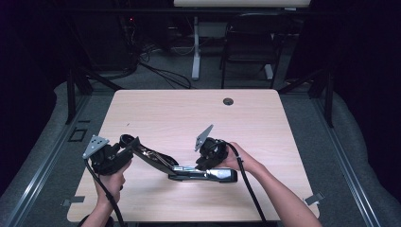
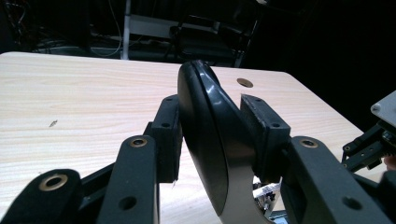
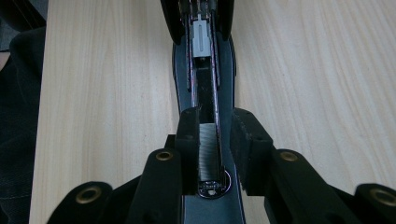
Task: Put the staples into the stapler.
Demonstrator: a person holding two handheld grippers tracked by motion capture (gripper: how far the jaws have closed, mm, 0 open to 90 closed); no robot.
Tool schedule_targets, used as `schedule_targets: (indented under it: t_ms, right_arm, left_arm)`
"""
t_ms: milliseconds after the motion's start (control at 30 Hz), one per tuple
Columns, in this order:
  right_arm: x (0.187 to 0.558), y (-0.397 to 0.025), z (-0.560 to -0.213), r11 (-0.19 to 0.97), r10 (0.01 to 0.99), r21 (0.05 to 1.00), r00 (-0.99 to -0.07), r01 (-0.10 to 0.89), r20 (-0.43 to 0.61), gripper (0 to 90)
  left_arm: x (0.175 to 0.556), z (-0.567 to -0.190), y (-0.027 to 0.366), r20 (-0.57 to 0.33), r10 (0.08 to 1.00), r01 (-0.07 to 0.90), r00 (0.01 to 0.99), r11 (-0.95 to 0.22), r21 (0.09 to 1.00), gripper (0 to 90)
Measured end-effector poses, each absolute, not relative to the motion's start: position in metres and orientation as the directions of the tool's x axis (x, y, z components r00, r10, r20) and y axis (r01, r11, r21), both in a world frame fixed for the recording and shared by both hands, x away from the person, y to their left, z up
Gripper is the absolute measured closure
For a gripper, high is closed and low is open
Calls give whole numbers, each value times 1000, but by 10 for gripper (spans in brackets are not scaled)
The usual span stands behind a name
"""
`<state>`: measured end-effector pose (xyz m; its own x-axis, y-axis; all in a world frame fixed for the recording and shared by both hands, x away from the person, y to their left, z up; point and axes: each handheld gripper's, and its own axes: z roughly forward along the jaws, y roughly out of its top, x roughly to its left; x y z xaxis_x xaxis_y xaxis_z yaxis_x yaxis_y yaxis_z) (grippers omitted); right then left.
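1. From the high view I see a pale wooden bench (image 1: 179,109) with a person's two forearms coming in from the near edge, each hand holding a claw.
2. Between the claws lies an opened stapler (image 1: 182,165), near the front of the bench and a little left of centre.
3. Its base (image 1: 208,174) lies flat on the wood, running left to right, and its top arm (image 1: 142,152) is swung up and back, slanting toward the left.
4. My left claw (image 1: 128,143) sits at the left end of the stapler, and its jaws are closed on the raised top arm.
5. In the left gripper view, that top arm (image 2: 205,140) is a curved black shell standing on edge between the two pads (image 2: 169,135); both pads press against it.
6. My right claw (image 1: 204,165) comes down onto the stapler from above, at the right part of the base.
7. In the right gripper view, the jaws are narrow and pinch the open staple channel (image 3: 209,154) near its end; a row of staples lies in the channel between the pads (image 3: 190,144).
8. Further along the channel, a small grey pusher (image 3: 201,42) sits in the track, away from the claw.
9. The stapler's base touches the bench; the top arm is held clear of it.
10. A small round hole (image 1: 228,101) marks the far side of the bench, well apart from the stapler.
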<state>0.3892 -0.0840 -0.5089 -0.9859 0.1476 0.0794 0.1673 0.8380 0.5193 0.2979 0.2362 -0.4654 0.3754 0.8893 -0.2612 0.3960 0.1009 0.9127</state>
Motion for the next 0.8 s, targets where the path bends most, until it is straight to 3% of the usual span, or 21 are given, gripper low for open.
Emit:
schedule_targets:
  t_ms: [367,533,800]
  right_arm:
    - [389,-85,-505,835,184,519,-982,181,47,689]
    - [386,-88,-499,819,240,529,-970,222,36,555]
    - [380,-97,-487,773,349,560,-937,298,18,413]
  left_arm:
    - [298,-466,236,-271,888,393,372,114,912,609]
    - [297,-465,235,-267,887,392,378,108,914,609]
    - [297,-464,234,-253,890,387,379,96,917,608]
